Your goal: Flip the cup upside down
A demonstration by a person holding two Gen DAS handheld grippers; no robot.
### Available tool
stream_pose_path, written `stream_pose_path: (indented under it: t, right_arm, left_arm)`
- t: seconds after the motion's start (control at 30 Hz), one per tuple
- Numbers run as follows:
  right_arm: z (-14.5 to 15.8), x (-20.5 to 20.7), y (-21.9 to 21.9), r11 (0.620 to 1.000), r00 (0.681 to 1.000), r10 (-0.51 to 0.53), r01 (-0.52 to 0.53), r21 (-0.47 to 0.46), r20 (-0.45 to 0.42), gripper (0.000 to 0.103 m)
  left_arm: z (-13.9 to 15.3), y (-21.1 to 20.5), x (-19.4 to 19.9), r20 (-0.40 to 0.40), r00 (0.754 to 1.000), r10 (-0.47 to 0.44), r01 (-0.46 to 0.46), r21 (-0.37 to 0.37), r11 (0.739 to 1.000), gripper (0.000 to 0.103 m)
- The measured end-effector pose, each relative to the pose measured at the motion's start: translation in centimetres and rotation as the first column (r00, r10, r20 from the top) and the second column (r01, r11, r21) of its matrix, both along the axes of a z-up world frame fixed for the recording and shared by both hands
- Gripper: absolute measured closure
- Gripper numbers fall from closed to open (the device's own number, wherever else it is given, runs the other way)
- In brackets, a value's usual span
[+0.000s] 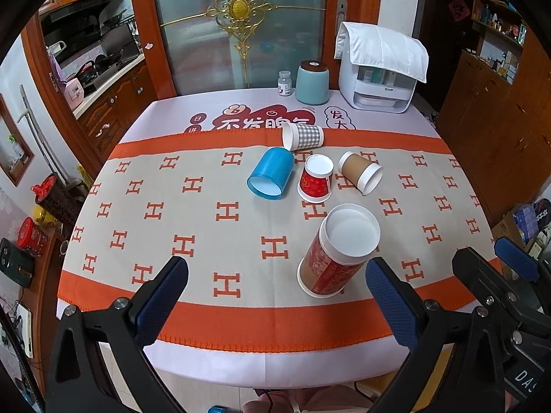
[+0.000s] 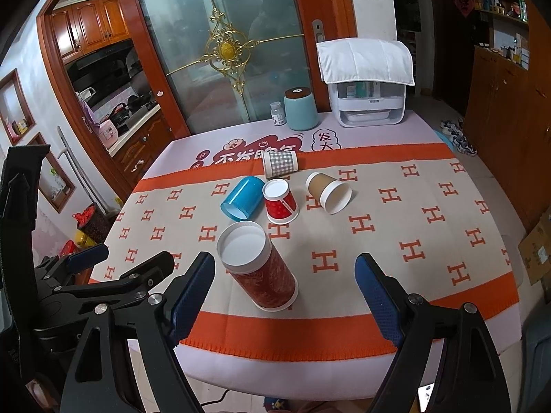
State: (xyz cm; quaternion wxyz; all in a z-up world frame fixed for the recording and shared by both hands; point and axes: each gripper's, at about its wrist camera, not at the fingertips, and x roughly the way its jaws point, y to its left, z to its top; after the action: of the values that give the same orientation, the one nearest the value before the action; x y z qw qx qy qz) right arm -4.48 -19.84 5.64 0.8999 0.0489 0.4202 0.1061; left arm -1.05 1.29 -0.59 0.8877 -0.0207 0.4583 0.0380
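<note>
A tall red paper cup [image 1: 335, 253] [image 2: 260, 268] stands upside down near the table's front edge, white base up. A small red cup [image 1: 316, 179] [image 2: 279, 204] also stands upside down behind it. A blue plastic cup [image 1: 270, 173] [image 2: 242, 198], a brown paper cup [image 1: 360, 172] [image 2: 329, 191] and a grey checked cup [image 1: 303, 136] [image 2: 280, 164] lie on their sides. My left gripper [image 1: 277, 287] is open and empty, left of the tall red cup. My right gripper [image 2: 286, 287] is open and empty, with the tall red cup between its fingers' line of sight.
The table wears an orange and beige cloth [image 1: 193, 227] [image 2: 413, 241]. At the back stand a teal canister [image 1: 312, 82] [image 2: 300, 110], a small white jar [image 1: 284, 83] [image 2: 278, 113] and a white appliance under a cloth [image 1: 378, 69] [image 2: 366, 86]. Wooden cabinets stand at right.
</note>
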Motion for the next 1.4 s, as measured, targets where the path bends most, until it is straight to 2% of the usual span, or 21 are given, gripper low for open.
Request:
stream_pose_path:
  t: [1.4]
  right_arm:
    - [-0.9,0.4,0.5,1.0,1.0,0.003,-0.003,0.008,-0.013,0.018]
  left_arm:
    - [-0.2,0.3,0.4,-0.007,1.0,0.007,-0.007,0.004,1.0,0.001]
